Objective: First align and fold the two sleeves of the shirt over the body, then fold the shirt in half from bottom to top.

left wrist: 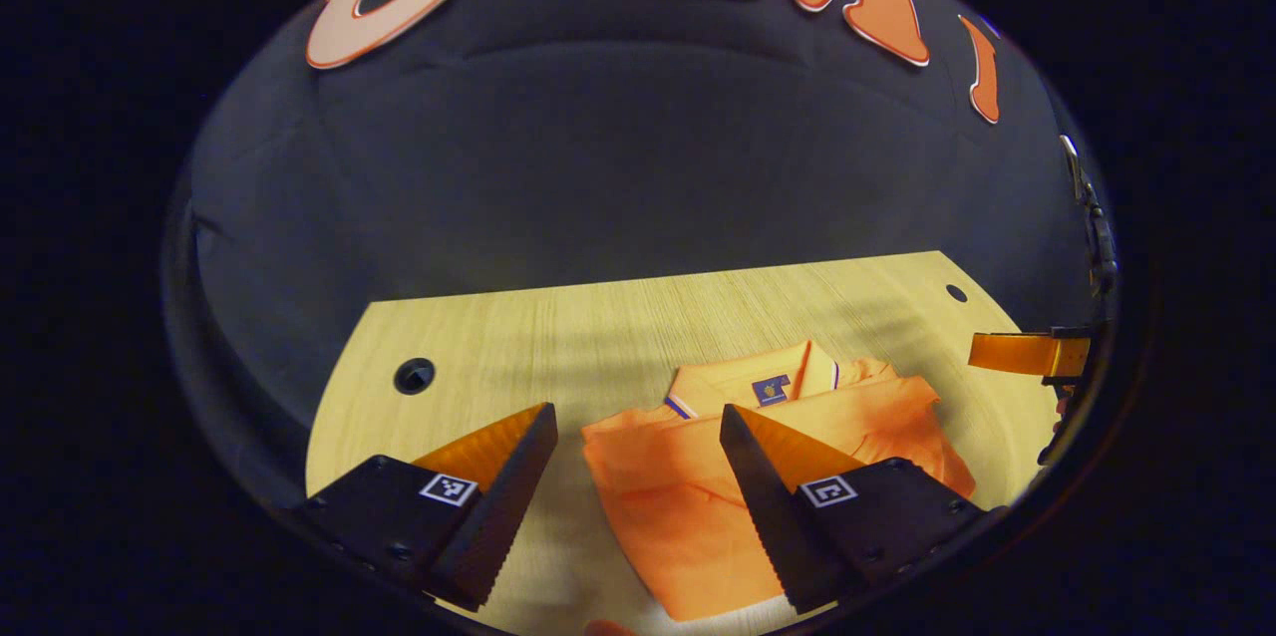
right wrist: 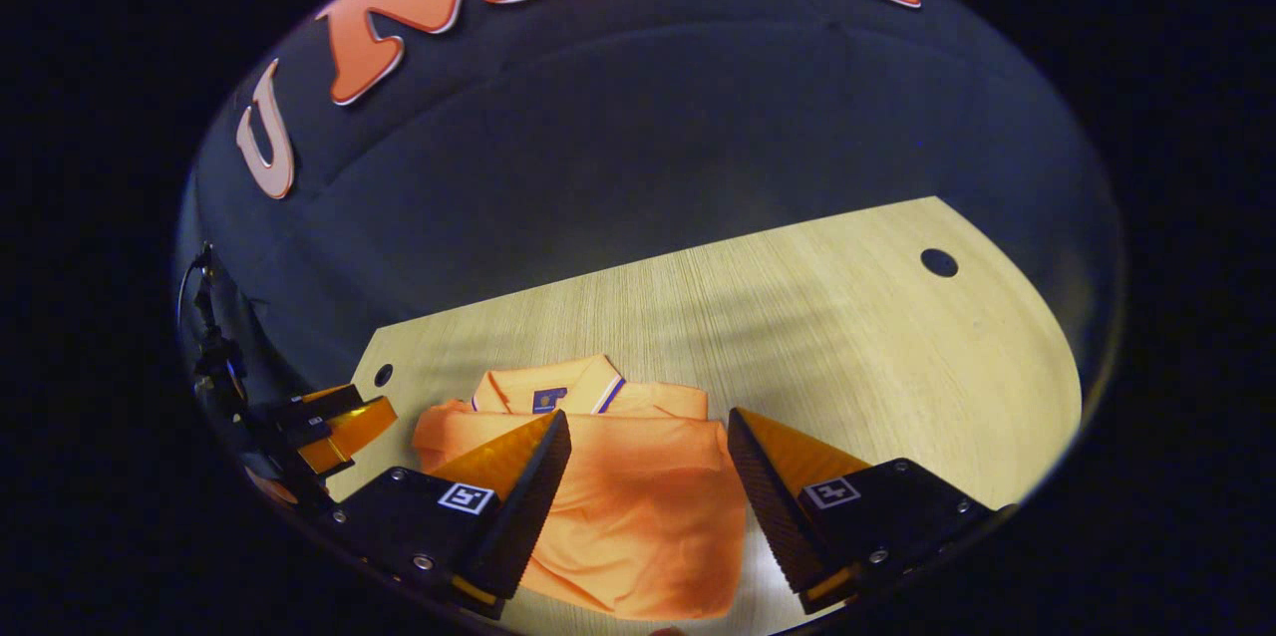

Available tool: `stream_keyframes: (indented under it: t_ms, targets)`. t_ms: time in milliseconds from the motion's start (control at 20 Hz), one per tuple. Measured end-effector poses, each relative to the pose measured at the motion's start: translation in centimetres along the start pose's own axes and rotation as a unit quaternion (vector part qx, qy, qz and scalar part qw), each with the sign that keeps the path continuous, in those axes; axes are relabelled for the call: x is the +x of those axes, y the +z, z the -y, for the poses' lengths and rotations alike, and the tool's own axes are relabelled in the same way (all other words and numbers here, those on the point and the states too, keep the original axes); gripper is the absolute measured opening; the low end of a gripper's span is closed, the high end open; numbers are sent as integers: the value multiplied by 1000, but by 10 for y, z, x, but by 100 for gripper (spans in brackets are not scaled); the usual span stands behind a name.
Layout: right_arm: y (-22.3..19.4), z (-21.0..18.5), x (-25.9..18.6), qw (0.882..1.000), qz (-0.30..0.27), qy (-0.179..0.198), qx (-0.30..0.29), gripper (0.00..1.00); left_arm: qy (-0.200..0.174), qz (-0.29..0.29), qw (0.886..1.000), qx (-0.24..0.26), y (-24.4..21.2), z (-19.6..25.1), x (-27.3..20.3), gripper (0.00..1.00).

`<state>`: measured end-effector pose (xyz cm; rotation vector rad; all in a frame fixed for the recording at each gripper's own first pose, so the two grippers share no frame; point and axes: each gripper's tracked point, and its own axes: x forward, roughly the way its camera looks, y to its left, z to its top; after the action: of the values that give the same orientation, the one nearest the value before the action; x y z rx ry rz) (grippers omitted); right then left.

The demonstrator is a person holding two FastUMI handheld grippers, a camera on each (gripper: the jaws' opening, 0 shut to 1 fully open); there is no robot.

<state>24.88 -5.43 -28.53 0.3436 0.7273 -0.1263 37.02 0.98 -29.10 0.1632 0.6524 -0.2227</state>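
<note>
An orange polo shirt [left wrist: 698,496] lies folded into a compact rectangle on the wooden table [left wrist: 598,337], collar toward the far side. My left gripper [left wrist: 638,417] hovers open above its left part, nothing between the fingers. At the right edge of the left gripper view the other gripper [left wrist: 1027,355] shows. In the right gripper view the same shirt [right wrist: 638,506] lies below my right gripper [right wrist: 648,422], which is open and empty above it. The left gripper [right wrist: 334,432] appears at the left edge there.
The table has round cable holes [left wrist: 414,375] [right wrist: 938,263] near its far corners. Bare wood [right wrist: 897,357] stretches to the right of the shirt. The black booth wall rises behind the table's far edge.
</note>
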Motion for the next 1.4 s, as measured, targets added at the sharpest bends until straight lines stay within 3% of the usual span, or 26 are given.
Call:
stream_keyframes:
  t_ms: [250,500,650,800,1100,1400]
  targets:
    - [7,-8,-85,996,66,14,-59,99,12,68,997,-30,10,21,-101,100]
    - [24,-27,-179,975,181,31,-124,98,13,149,988,-33,19,61,-198,100]
    - [13,-35,-225,965,209,44,-155,98,10,171,984,-40,11,87,-246,100]
    - [3,-44,-249,956,229,62,-170,98,17,190,980,-53,-1,100,-284,100]
    - [-21,-32,-289,955,237,69,-162,98,13,222,973,-65,-28,127,-346,98]
    - [-39,-23,-313,953,244,72,-161,98,17,224,973,-44,-47,146,-381,98]
